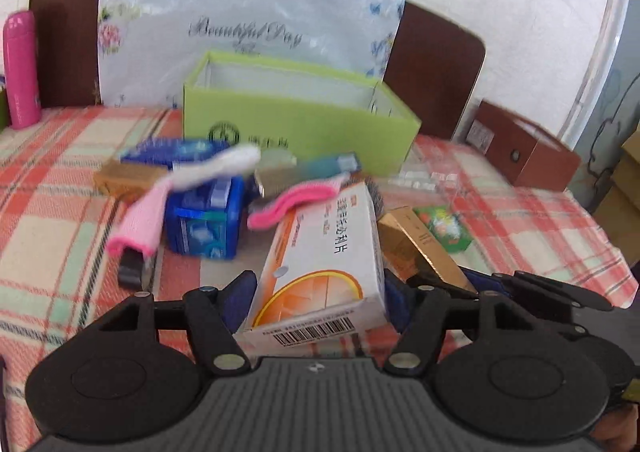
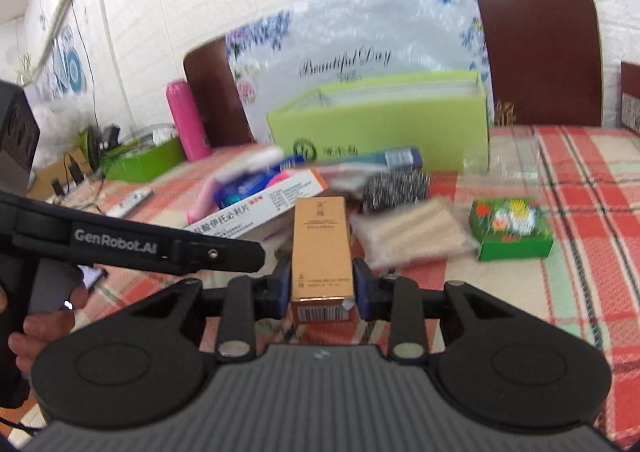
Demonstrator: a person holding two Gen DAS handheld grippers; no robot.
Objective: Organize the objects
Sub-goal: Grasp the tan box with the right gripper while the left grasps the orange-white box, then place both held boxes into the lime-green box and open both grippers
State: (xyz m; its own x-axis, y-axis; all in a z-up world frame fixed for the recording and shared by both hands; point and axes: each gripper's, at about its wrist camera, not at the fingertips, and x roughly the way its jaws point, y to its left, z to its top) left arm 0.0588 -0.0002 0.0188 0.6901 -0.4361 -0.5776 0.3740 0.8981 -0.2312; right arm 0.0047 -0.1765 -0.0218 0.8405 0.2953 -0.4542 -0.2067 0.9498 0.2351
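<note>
Partly blurred, left gripper [image 1: 320, 288] clamps the white medicine box [image 1: 320, 252], right gripper [image 2: 322, 288] the tan carton [image 2: 320, 248].

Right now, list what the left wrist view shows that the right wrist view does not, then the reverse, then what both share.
Left only: a brown wooden drawer box on the right, and the left tool gripping the white-and-orange medicine carton.
Right only: a silver steel-wool scrubber, a clear bag of wooden sticks, and the right tool gripping the tall gold carton.
Both: the lime-green open box, pink flask, small green flowered box.
</note>
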